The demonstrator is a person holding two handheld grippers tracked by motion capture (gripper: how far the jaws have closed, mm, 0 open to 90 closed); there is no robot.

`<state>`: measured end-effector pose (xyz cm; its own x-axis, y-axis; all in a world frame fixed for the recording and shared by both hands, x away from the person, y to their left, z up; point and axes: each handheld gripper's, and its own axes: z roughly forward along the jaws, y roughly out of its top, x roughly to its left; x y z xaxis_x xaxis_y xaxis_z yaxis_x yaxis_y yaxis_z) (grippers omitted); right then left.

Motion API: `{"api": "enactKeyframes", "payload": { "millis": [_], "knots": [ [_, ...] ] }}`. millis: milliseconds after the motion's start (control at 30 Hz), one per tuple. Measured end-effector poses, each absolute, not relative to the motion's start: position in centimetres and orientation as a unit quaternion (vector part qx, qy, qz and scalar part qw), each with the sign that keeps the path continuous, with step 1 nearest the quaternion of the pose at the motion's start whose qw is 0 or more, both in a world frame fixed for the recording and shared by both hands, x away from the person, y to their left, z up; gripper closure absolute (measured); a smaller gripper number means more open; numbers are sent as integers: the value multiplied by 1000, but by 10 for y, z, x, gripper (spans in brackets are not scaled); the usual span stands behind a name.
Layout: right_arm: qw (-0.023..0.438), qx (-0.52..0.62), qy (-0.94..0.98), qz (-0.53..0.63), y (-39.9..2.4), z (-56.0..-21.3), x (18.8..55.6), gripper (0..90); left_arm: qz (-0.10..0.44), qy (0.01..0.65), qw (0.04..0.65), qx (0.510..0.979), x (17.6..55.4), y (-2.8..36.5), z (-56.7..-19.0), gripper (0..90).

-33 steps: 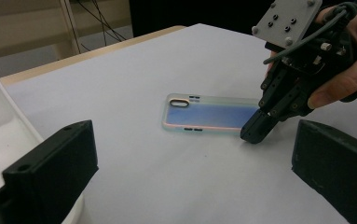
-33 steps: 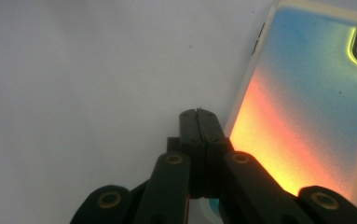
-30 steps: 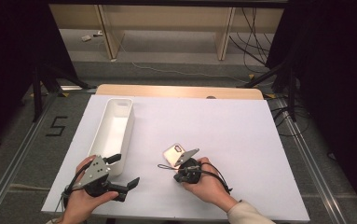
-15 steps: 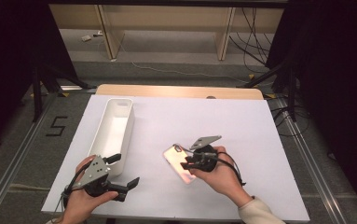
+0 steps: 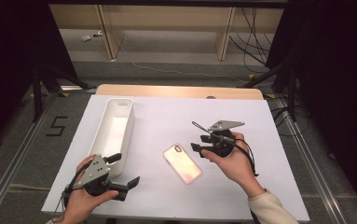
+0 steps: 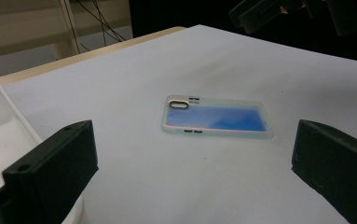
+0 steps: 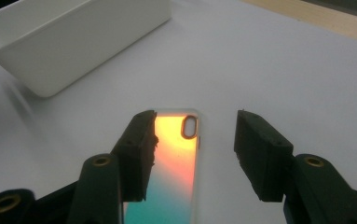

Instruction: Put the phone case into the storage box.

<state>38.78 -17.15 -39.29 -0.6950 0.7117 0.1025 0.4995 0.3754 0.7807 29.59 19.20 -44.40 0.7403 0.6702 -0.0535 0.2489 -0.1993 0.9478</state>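
White sheet covering a table [image 5: 167, 116], wooden edge peeking out at the far side, dark room all around with cables on the floor behind. A long white bin [image 5: 113, 133] sits on the left half of the sheet, long side running away from the person, and from the high view it looks empty inside. The phone case [image 5: 182, 163] lies flat on the sheet near the middle, camera cutout toward the far end, just right of the bin but not touching it. Its colour shifts with the angle: pinkish from above, blue in the left gripper view, orange to teal in the right gripper view.

The right gripper [image 5: 204, 141] hangs just beside the case, its jaws have just been opening and nothing is pinched between them. The left gripper [image 5: 126, 170] sits near the bin's near end, jaws spread wide, nothing in them.

The near end of the case is cut off in the right gripper view, partly behind a jaw.
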Motion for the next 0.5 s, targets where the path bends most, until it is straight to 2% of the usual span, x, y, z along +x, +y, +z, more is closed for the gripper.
{"api": "enactKeyframes", "payload": {
  "millis": [500],
  "knots": [
    [120,392,811,417,-156,-390,396,454,190,304,555,751,295,191,-443,0]
  ]
}}
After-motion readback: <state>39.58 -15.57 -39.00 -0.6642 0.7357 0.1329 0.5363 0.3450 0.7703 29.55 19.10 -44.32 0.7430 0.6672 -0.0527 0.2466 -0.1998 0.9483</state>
